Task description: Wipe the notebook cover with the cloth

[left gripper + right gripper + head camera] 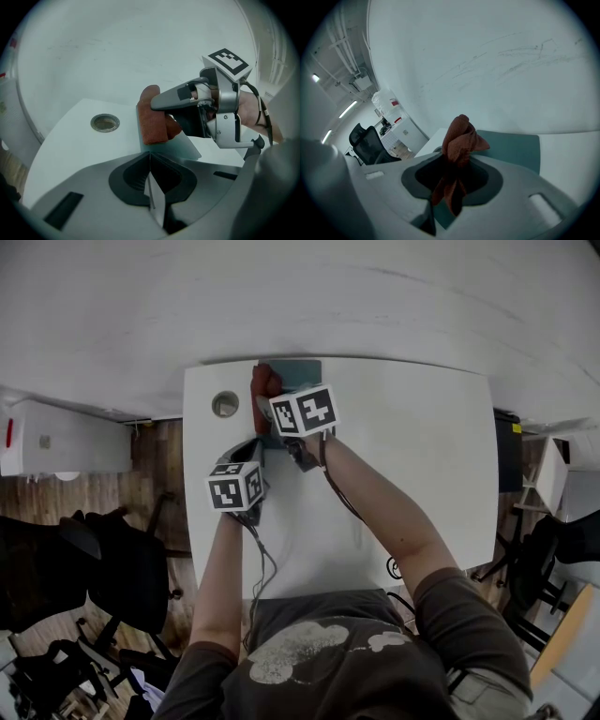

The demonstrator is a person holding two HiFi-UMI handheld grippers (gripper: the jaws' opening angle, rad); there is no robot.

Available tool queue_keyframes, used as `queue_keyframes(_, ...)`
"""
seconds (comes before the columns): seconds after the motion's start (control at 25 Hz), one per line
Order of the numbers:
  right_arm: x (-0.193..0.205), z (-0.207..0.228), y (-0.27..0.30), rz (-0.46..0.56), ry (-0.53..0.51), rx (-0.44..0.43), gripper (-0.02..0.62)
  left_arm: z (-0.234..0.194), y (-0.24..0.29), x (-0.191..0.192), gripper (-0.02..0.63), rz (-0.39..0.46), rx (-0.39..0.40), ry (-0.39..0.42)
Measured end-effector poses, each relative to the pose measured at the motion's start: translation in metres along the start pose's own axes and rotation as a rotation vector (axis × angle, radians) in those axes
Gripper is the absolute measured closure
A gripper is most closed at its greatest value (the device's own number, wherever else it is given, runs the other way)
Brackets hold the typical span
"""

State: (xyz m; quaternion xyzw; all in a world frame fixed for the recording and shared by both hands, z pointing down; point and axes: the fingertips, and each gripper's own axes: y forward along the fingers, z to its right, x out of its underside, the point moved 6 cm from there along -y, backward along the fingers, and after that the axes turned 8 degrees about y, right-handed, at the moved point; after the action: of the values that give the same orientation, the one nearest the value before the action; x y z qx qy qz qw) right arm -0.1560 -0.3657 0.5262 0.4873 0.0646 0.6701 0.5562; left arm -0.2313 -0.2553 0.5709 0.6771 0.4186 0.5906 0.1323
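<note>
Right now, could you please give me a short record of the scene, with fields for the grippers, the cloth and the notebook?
left gripper: shut at the near corner of the notebook, apparently pinching it
right gripper: shut on the cloth
cloth: reddish-brown, bunched, over the notebook's left part
notebook: teal, flat on the white table, at its far edge
cable hole: round, left of the notebook

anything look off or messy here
Nothing is spilled or damaged. The one untidy thing is the cloth: the right gripper pinches it as a twisted wad, not a flat pad, over the notebook. The notebook lies right at the far edge of the table, by the wall.
</note>
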Motion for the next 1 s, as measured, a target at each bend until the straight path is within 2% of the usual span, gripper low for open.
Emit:
queue_keyframes(0.28, 0.005, 0.009, 0.007, -0.015, -0.024, 0.037, 0.485, -0.002, 0.0, 0.0, 0.603, 0.0, 0.0, 0.002)
queue_keyframes(1.0, 0.017, 0.055, -0.03, 0.011, 0.055, 0.056, 0.485, -0.002, 0.0, -0.001, 0.603, -0.01, 0.005, 0.01)
